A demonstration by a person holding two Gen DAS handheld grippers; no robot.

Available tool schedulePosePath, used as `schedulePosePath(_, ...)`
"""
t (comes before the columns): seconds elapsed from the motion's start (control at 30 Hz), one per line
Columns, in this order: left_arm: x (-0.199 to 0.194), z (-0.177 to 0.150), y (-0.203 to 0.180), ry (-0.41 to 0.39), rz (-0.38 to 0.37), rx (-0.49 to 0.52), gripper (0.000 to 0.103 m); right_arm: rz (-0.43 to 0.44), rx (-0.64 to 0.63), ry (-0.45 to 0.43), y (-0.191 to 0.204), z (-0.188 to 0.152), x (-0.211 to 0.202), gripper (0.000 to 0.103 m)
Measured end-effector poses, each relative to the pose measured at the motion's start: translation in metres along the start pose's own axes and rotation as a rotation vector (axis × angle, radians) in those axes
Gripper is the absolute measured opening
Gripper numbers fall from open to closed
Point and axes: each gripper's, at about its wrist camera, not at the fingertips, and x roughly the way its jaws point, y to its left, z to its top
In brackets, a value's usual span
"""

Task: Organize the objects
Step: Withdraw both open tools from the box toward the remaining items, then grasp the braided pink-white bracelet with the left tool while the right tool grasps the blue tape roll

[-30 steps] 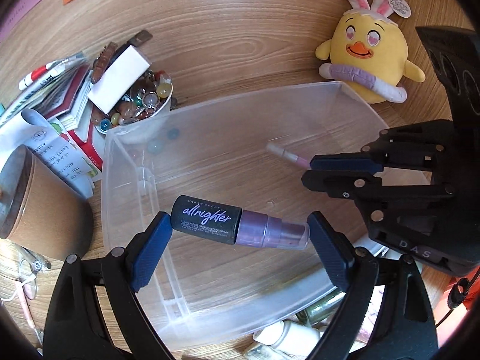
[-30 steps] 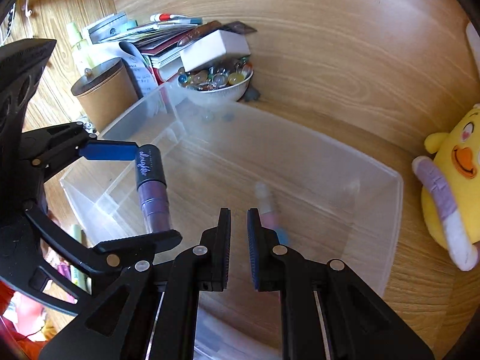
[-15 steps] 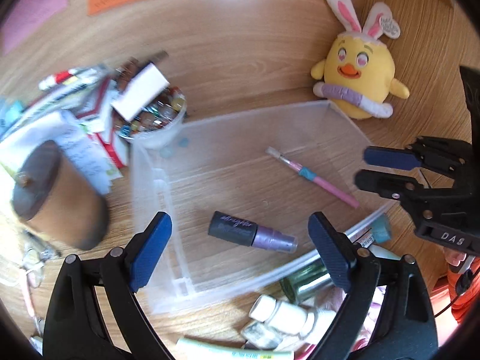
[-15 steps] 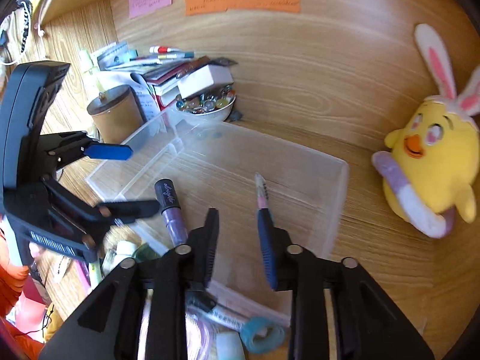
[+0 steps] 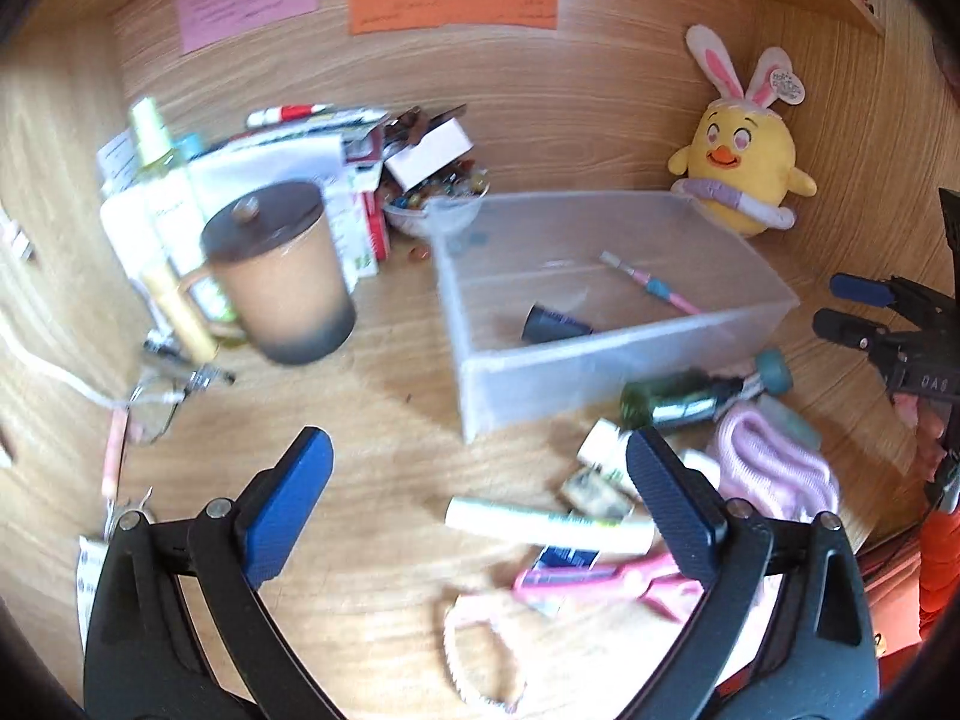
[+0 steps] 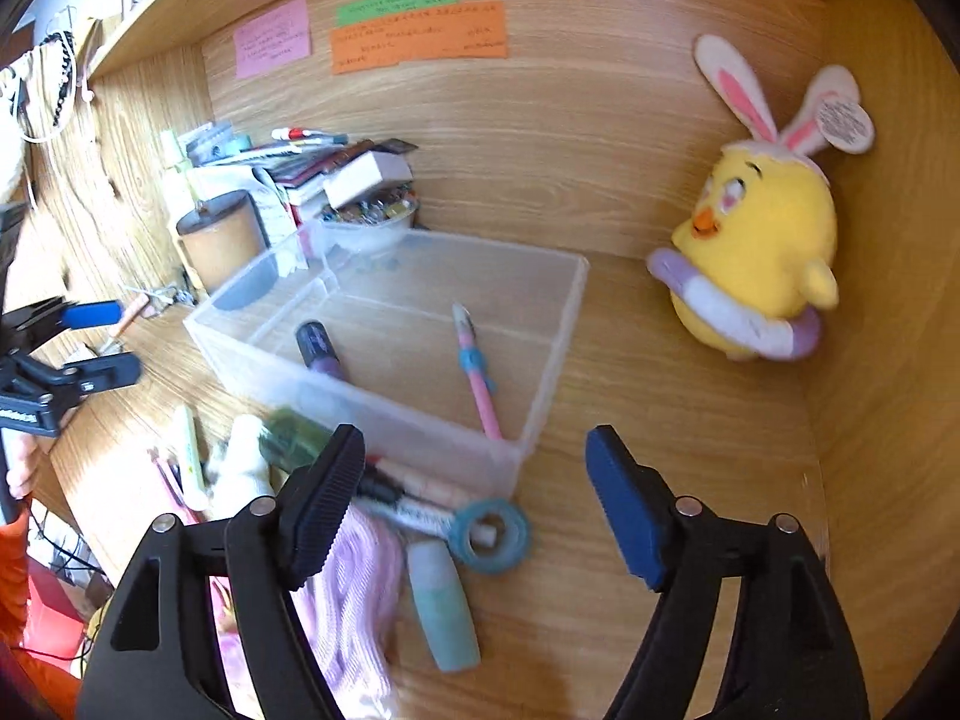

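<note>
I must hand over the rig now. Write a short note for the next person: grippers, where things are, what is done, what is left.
Left gripper: open, empty, above the desk clutter.
Right gripper: jaws have just been opening, nothing between them.
Clear bin: holds the spray bottle and the pink brush. Both are done.
Left, in front of the bin: green bottle, white tube, pink scissors, tape roll, mint tube, pink cloth.
</note>
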Motion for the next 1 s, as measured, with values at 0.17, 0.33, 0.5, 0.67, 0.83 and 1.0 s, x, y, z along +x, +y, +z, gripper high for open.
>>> schedulePosePath(0.17,0.002,-0.033,0.011,0.052,0.001,-0.057,0.099,-0.020,0.017,0.027,-0.005,-0.019,0.001,0.074)
schedulePosePath(0.33,0.010,-0.060,0.014,0.099,-0.011,-0.094,0.099,-0.010,0.048,0.065,-0.010,-0.034,0.007,0.074)
schedulePosePath(0.5,0.018,-0.074,0.014,0.132,-0.017,-0.111,0.087,0.007,0.098,0.102,-0.016,-0.044,0.019,0.074)
schedulePosePath(0.67,0.018,-0.078,0.016,0.132,-0.014,-0.113,0.074,0.023,0.152,0.138,-0.023,-0.050,0.036,0.074)
schedulePosePath(0.83,0.025,-0.081,0.013,0.156,-0.026,-0.094,0.056,0.041,0.152,0.149,-0.021,-0.047,0.048,0.063)
schedulePosePath(1.0,0.026,-0.080,0.013,0.136,-0.004,-0.085,0.042,0.064,0.144,0.153,-0.016,-0.042,0.056,0.039)
